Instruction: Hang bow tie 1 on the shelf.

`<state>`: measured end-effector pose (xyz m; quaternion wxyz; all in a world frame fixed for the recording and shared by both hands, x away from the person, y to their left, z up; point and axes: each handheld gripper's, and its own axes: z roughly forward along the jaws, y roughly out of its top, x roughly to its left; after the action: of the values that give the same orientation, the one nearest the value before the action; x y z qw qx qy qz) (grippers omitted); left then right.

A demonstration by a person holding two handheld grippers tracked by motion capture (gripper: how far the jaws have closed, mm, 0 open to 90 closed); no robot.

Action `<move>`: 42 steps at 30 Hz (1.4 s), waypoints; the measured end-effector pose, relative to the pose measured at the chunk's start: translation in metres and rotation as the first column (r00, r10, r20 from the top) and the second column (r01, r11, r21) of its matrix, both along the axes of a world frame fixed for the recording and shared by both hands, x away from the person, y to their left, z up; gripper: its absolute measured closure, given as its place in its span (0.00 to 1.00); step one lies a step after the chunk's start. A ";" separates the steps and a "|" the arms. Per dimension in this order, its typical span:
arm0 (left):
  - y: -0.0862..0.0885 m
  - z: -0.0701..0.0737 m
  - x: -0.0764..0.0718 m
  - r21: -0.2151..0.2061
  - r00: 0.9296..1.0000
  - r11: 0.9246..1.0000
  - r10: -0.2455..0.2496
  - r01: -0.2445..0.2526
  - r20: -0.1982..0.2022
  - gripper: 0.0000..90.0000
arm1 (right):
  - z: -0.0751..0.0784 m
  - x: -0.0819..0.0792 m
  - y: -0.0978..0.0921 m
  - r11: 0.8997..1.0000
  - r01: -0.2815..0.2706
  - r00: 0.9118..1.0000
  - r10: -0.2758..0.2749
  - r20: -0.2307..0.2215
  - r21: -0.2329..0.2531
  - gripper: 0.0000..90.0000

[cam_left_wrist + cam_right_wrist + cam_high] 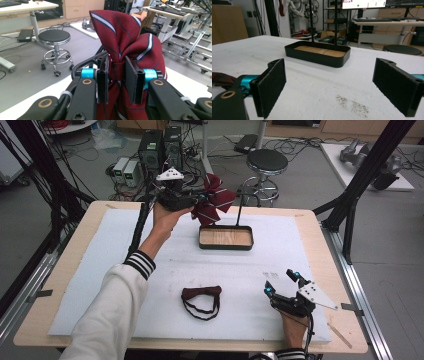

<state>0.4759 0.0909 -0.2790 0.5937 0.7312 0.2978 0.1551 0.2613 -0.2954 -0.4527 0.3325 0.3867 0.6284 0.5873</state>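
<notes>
One bow tie (214,199) hangs pinched at its knot in the left fingers (102,82), just above the tray (226,239); the right fingers (270,86) gape empty.

Grey floor (300,185), black stool (267,161)

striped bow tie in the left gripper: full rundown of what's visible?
The striped bow tie is dark red woven-looking fabric with thin white and navy diagonal stripes. Its wings fan out from a narrow centre knot band. The left gripper is shut on that knot, one black finger on each side. In the high view it is held up in the air, above and just behind the black tray, near its upright stand, touching nothing else that can be made out. The wings look crumpled rather than flat.
</notes>
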 end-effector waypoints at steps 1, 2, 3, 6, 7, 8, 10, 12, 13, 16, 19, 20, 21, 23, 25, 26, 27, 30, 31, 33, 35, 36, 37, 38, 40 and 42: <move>-0.001 -0.001 0.001 -0.002 1.000 1.000 0.002 -0.002 -0.004 0.81 | 0.000 0.000 0.000 1.000 0.000 1.000 0.000 0.000 0.000 0.12; -0.002 -0.002 0.002 -0.005 1.000 1.000 0.003 -0.003 -0.007 0.81 | 0.000 0.000 0.000 1.000 0.000 1.000 0.000 0.000 0.001 0.12; -0.003 -0.003 0.003 -0.008 1.000 1.000 0.001 -0.001 -0.011 0.81 | 0.000 0.000 0.000 1.000 -0.001 1.000 0.001 0.000 0.001 0.12; -0.006 -0.006 0.004 -0.015 1.000 1.000 -0.001 0.001 -0.017 0.81 | 0.000 0.000 -0.001 1.000 -0.002 1.000 0.002 -0.001 0.003 0.12; -0.007 -0.007 0.005 -0.017 1.000 1.000 -0.004 0.004 -0.019 0.81 | 0.000 0.000 -0.001 1.000 -0.001 1.000 0.001 0.001 0.003 0.12; -0.008 -0.008 0.006 -0.015 1.000 1.000 -0.004 0.003 -0.020 0.81 | 0.000 0.000 -0.001 1.000 -0.001 1.000 0.001 0.002 0.003 0.12; -0.010 -0.010 0.007 -0.006 1.000 1.000 -0.003 0.003 -0.025 0.81 | 0.000 -0.001 -0.001 1.000 -0.001 1.000 0.001 0.001 0.007 0.12; -0.011 -0.013 0.009 -0.012 1.000 1.000 0.003 -0.003 -0.030 0.81 | 0.000 -0.001 -0.001 1.000 -0.001 1.000 0.001 0.001 0.009 0.12; -0.011 -0.014 0.010 -0.018 0.999 1.000 0.001 -0.002 -0.034 0.81 | 0.000 -0.001 -0.001 1.000 -0.001 1.000 0.001 0.001 0.009 0.12; -0.013 -0.015 0.012 -0.022 0.999 1.000 0.010 -0.011 -0.040 0.81 | 0.000 0.000 -0.001 1.000 0.000 1.000 0.000 0.008 0.007 0.12; -0.015 -0.016 0.015 -0.018 0.999 1.000 0.018 -0.019 -0.039 0.81 | 0.000 -0.001 -0.001 1.000 -0.001 1.000 0.001 0.008 0.007 0.12; -0.016 -0.015 0.016 -0.020 0.999 1.000 0.019 -0.020 -0.041 0.81 | 0.000 -0.001 -0.001 1.000 -0.001 1.000 0.000 0.008 0.007 0.12; -0.017 -0.015 0.017 -0.014 0.999 1.000 0.021 -0.022 -0.042 0.81 | 0.000 -0.001 -0.001 1.000 -0.001 1.000 0.000 0.008 0.007 0.12; -0.018 -0.015 0.017 -0.022 0.999 0.999 0.028 -0.029 -0.039 0.81 | 0.000 -0.001 -0.001 1.000 0.000 1.000 0.000 0.011 0.007 0.12; -0.017 -0.017 0.018 -0.020 0.999 0.999 0.031 -0.032 -0.044 0.81 | 0.000 -0.001 -0.001 1.000 -0.001 1.000 0.001 0.011 0.009 0.12; -0.017 -0.017 0.019 -0.012 0.999 0.999 0.032 -0.033 -0.044 0.81 | 0.000 -0.001 -0.001 1.000 -0.001 1.000 0.001 0.011 0.009 0.12; -0.017 -0.018 0.019 -0.012 0.998 0.999 0.037 -0.038 -0.044 0.81 | 0.000 -0.001 -0.001 1.000 -0.002 1.000 0.002 0.012 0.011 0.12; -0.017 -0.019 0.019 -0.018 0.998 0.999 0.033 -0.034 -0.050 0.81 | 0.000 -0.001 -0.001 1.000 -0.001 1.000 0.001 0.013 0.010 0.12; -0.018 -0.019 0.019 -0.014 0.998 0.999 0.032 -0.033 -0.049 0.81 | 0.000 -0.001 -0.001 1.000 -0.002 1.000 0.002 0.013 0.011 0.12; -0.019 -0.020 0.018 -0.006 0.998 1.000 0.029 -0.030 -0.048 0.81 | -0.001 -0.001 -0.001 1.000 -0.002 1.000 0.002 0.013 0.011 0.12; -0.020 -0.021 0.017 -0.002 0.998 1.000 0.026 -0.026 -0.048 0.81 | -0.001 -0.001 -0.001 1.000 -0.002 1.000 0.002 0.013 0.011 0.12; -0.021 -0.022 0.016 0.005 0.999 1.000 0.026 -0.026 -0.047 0.81 | -0.001 -0.001 -0.001 1.000 -0.002 1.000 0.002 0.015 0.010 0.12; -0.021 -0.022 0.016 0.010 0.999 1.000 0.023 -0.022 -0.046 0.81 | 0.000 -0.002 -0.001 1.000 -0.003 1.000 0.003 0.015 0.007 0.12; -0.021 -0.023 0.016 0.013 0.999 1.000 0.022 -0.021 -0.046 0.81 | -0.001 -0.001 -0.001 1.000 -0.003 1.000 0.003 0.018 0.008 0.12; -0.021 -0.024 0.015 0.013 0.999 1.000 0.023 -0.022 -0.048 0.81 | -0.001 -0.002 -0.001 1.000 -0.004 1.000 0.004 0.016 0.007 0.12; -0.021 -0.025 0.015 0.017 0.998 1.000 0.023 -0.022 -0.052 0.81 | -0.001 -0.002 -0.001 1.000 -0.004 1.000 0.003 0.017 0.007 0.12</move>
<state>0.4909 0.0702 -0.3040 0.5779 0.7366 0.3201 0.1451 0.2596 -0.2966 -0.4533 0.3353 0.3819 0.6242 0.5934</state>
